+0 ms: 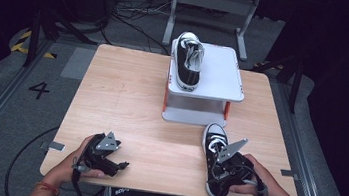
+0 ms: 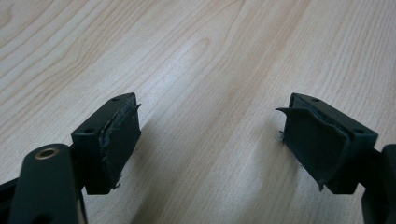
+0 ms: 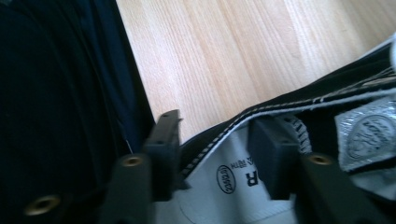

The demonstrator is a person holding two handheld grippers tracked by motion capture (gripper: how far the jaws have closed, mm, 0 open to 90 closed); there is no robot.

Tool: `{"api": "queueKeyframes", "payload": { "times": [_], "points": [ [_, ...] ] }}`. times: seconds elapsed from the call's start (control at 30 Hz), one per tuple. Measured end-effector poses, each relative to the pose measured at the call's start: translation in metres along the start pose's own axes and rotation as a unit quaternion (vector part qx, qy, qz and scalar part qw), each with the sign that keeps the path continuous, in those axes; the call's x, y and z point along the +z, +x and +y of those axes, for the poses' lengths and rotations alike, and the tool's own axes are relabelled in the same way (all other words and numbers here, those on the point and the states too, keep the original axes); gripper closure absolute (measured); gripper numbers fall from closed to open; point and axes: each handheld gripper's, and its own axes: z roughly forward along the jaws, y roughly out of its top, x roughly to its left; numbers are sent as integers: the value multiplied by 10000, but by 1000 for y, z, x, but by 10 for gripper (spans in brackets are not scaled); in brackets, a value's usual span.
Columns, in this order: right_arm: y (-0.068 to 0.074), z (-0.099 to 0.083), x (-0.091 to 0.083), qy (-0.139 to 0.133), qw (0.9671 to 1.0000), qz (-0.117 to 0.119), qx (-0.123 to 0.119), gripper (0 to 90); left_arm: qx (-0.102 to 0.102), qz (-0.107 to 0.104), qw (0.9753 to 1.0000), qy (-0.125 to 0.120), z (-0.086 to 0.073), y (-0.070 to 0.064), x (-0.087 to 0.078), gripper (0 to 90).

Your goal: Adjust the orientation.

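Right gripper [image 1: 221,170] sits at the table's [image 1: 127,97] near right corner, on the heel end of the near shoe [image 1: 213,148]. That shoe is black canvas with a white toe cap and white laces, lying on the table just in front of the stand, toe pointing toward the far edge, heel close to the near edge. In the right gripper view [image 3: 217,154] one jaw is outside the shoe's collar [image 3: 280,105] and the other inside over the grey insole [image 3: 224,186], with the collar wall between them; jaws look nearly closed on the collar, but whether the pads actually press it I cannot tell. A silver tongue label [image 3: 369,133] shows at the right of that view. Beyond the table edge on the left of that view is dark cloth.

Left gripper [image 1: 104,157] is at the near left corner, low over bare wood, well apart from both shoes. In the left gripper view [image 2: 210,140] its jaws are spread wide, nothing between them; the rubber pads [image 2: 119,140] look worn and peeling at the edges.

White stand [image 1: 215,78] with orange legs sits at the middle of the far edge. Second shoe [image 1: 189,59], same kind, lies on its top shelf along the left edge, toe toward the near side.
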Motion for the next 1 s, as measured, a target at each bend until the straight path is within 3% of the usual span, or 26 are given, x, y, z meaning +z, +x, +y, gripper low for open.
{"api": "queueKeyframes", "payload": {
  "times": [0.33, 0.4, 0.5, 0.73, 1.0],
  "points": [
    [13, 5, -10, 355, 9980, -60, -511, 416, 12, -14, 10000, -5, 0, -1, 0, 190],
    [15, 2, -11, 471, 9968, 50, -637, 426, 16, -23, 10000, -8, 0, -1, 0, 190],
    [17, 0, -10, 650, 9951, 36, -739, 443, 18, -25, 10000, -7, 0, -1, 0, 189],
    [18, -7, 9, 1170, 9890, 178, -889, 605, 39, -32, 10000, -3, 0, -1, 0, 190],
    [20, -11, 11, 954, 9896, 379, -1007, 777, 43, -34, 10000, -2, 0, -1, 0, 189]
  ]
}}
